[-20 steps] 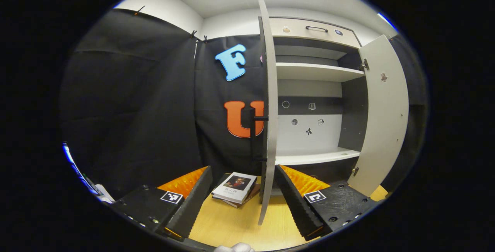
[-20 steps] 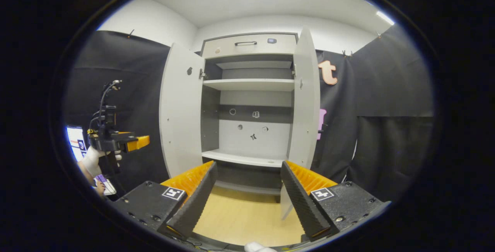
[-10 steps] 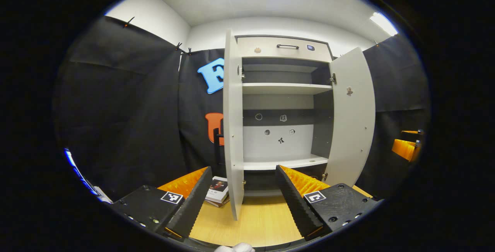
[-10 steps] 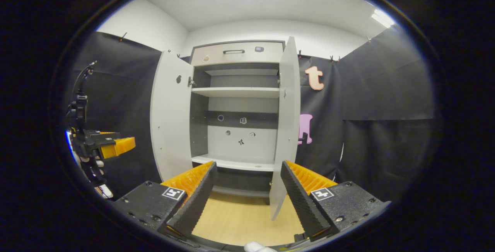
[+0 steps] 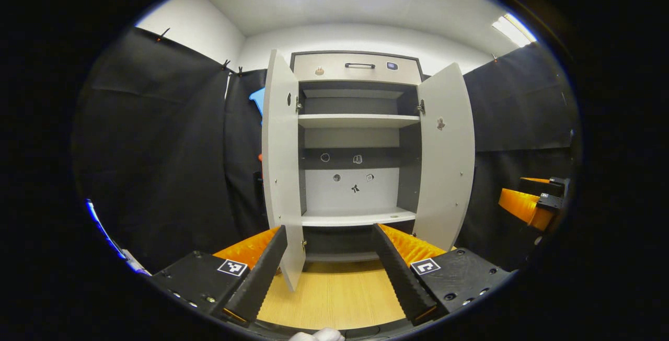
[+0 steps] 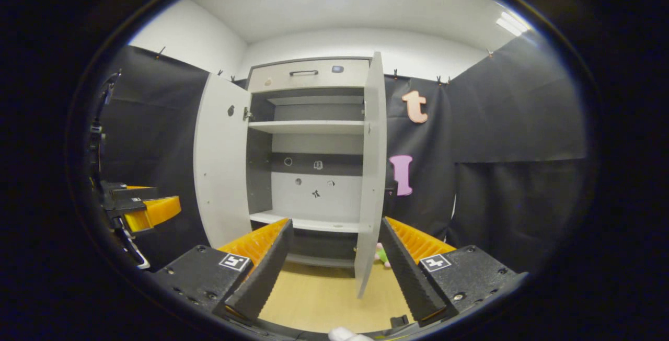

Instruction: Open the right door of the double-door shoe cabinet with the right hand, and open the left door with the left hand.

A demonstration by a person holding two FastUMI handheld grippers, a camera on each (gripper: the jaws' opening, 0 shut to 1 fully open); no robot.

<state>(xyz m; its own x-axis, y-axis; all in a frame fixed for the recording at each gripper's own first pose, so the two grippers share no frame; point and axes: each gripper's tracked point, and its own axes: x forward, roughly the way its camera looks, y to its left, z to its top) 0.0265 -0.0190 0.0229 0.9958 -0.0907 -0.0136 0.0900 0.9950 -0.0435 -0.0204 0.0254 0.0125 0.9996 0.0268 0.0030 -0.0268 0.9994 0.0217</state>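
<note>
Cabinet (image 5: pixel 360 142) is standing straight ahead of the left gripper (image 5: pixel 331 270), a tall boxy piece in matte pale grey board with darker grey inner walls. Left door (image 5: pixel 282 158) and right door (image 5: pixel 445 152) are both hanging wide open, flat slabs curving in the lens, each showing a small knob mark near the top. Inside, two pale shelves are lying bare, and small stickers are dotting the back panel. A drawer front with a dark bar handle (image 5: pixel 359 65) is capping the top.

The left gripper is sitting with its ridged fingers spread, nothing between them, over a light wood-grain floor (image 5: pixel 334 299). The right gripper (image 6: pixel 334 273) is likewise gaping, nothing pinched, looking at the cabinet from off to the right, the right door's edge just ahead of it. Beyond that door, something small, pink and green (image 6: pixel 381 253) is lying on the floor. Black cloth is draping the walls on either side.
</note>
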